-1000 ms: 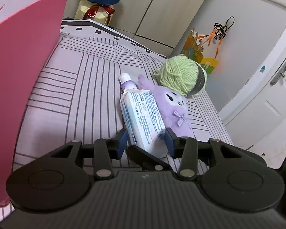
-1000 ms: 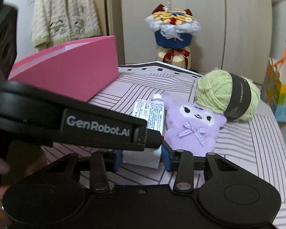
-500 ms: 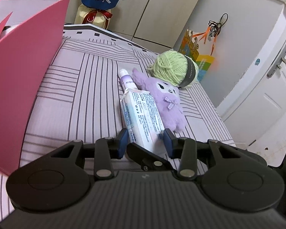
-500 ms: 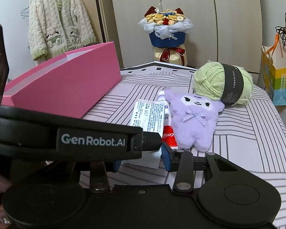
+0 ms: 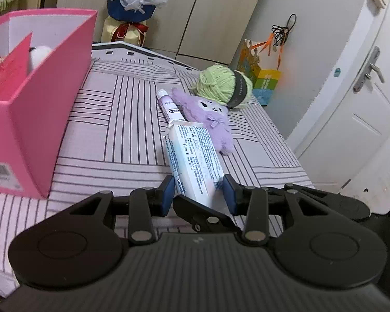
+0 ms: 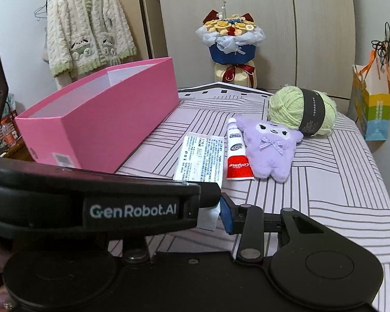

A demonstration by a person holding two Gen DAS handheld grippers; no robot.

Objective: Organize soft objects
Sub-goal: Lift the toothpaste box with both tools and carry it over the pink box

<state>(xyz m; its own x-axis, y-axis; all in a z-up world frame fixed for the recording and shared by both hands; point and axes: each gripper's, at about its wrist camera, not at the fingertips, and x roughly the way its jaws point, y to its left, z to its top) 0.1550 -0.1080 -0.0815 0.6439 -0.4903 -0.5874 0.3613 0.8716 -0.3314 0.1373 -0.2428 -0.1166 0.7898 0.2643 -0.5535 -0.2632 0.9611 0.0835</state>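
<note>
A purple plush toy [image 5: 213,119] [image 6: 269,150] lies on the striped table, beside a green yarn ball [image 5: 225,87] [image 6: 301,111]. A white and blue tube [image 5: 192,156] [image 6: 201,156] and a red-ended toothpaste tube [image 6: 236,153] lie left of the plush. A pink box [image 5: 39,119] [image 6: 101,119] stands at the left, with something white and fluffy [image 5: 39,53] inside. My left gripper [image 5: 199,195] is open, its fingers astride the white tube's near end. My right gripper [image 6: 210,215] is open and empty near the table's front; the left gripper hides its left finger.
The striped cloth table [image 5: 122,119] drops off at the right edge near a white door [image 5: 356,109]. A flower bouquet [image 6: 232,49] stands behind the table. A colourful paper bag [image 6: 374,114] hangs at the right. A cardigan [image 6: 85,39] hangs on the wall.
Both grippers have drawn back and risen, so the objects look farther away. The inside of the pink box has come into the left wrist view. Nothing on the table has moved.
</note>
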